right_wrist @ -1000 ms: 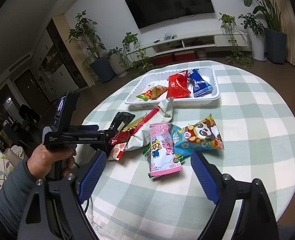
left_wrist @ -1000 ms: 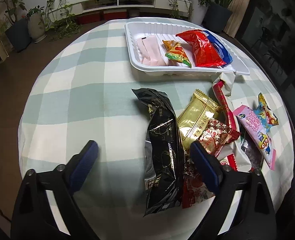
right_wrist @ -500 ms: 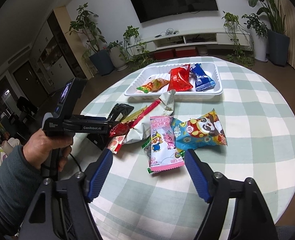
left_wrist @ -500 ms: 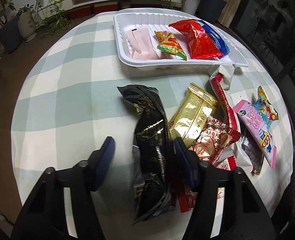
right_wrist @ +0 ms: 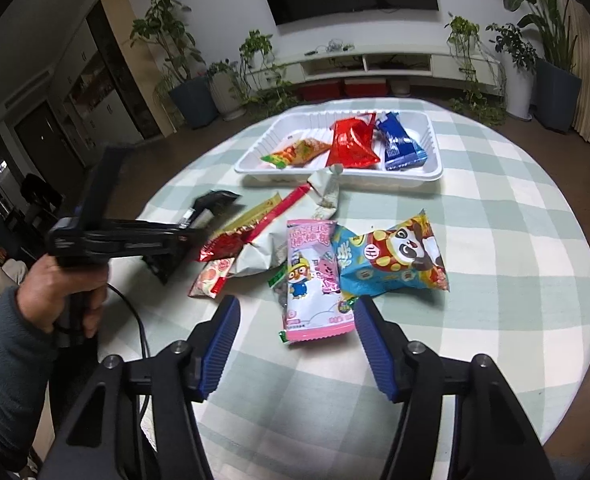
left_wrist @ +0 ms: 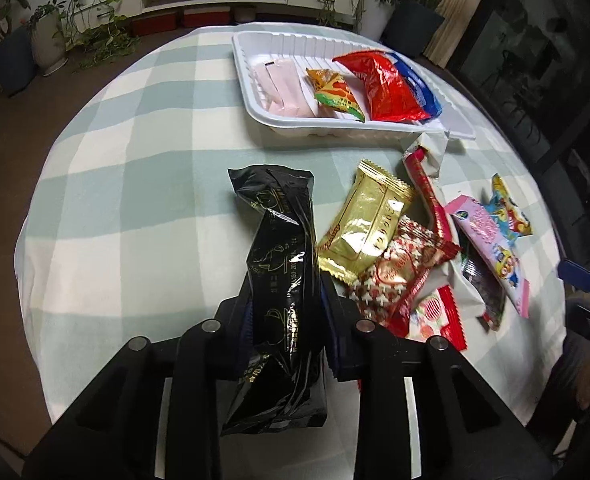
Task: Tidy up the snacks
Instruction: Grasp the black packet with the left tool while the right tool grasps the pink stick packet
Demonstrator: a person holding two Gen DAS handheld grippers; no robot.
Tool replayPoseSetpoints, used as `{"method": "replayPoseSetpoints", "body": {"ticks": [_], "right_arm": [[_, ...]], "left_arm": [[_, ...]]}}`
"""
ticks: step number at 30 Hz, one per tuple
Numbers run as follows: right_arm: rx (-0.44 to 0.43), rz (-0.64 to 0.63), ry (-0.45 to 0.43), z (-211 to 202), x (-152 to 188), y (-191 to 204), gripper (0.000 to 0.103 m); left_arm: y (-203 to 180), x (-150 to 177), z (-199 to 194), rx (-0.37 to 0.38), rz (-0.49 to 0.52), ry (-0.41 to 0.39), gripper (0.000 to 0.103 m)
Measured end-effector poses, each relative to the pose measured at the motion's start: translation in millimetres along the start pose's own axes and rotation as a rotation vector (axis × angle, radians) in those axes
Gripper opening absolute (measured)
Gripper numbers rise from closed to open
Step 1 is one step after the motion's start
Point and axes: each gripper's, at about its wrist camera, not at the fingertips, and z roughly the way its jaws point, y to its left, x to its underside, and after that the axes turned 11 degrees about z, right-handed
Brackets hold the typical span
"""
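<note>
The left gripper [left_wrist: 287, 320], jaws just closed, pinches a long, glossy black foil snack packet [left_wrist: 283, 264] mid-length; it looks light, crinkly, slippery.

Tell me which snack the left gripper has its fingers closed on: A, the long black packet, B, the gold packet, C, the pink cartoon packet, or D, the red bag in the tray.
A: the left gripper has just closed its fingers on the long black packet, pinching its sides.
</note>
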Motion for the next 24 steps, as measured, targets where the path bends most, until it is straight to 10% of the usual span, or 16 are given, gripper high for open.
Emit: {"method": "replayPoseSetpoints", "body": {"ticks": [24], "right_arm": [[0.132,-0.097,0.277,86,-39,11,0.049]], "left_arm": [[-49,74,-58,0.162,-0.047,-0.12,0.026]]}}
